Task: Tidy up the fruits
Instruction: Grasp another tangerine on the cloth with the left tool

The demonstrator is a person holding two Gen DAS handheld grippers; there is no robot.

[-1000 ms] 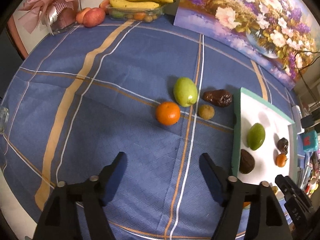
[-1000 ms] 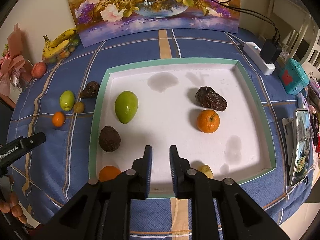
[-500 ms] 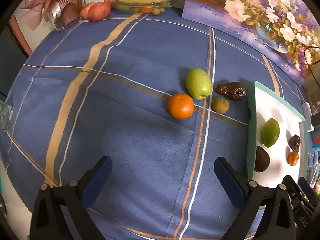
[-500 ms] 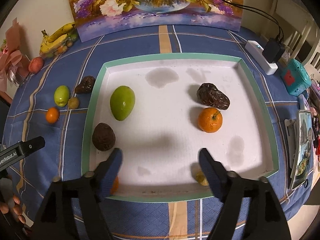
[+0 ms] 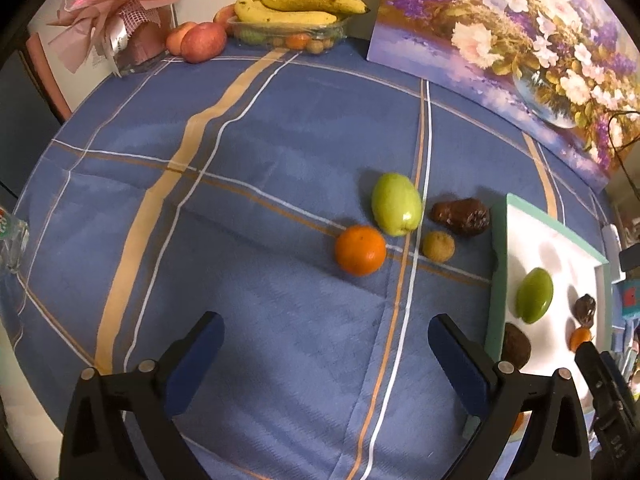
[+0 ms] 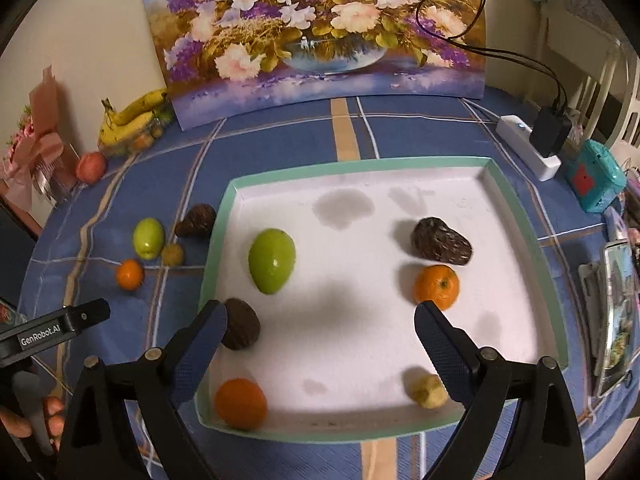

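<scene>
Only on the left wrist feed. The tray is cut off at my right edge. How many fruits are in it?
Observer: Six in the tray: a green fruit, a dark round fruit, a wrinkled dark fruit, an orange in front of that one, a second orange in the near-left corner, and a small yellowish fruit in the near-right corner.
Operator: Anything gripped on that side?
Observer: No. The right hand-held gripper is open. Its jaws have just been opening, and only bare tray floor shows between them.
</scene>
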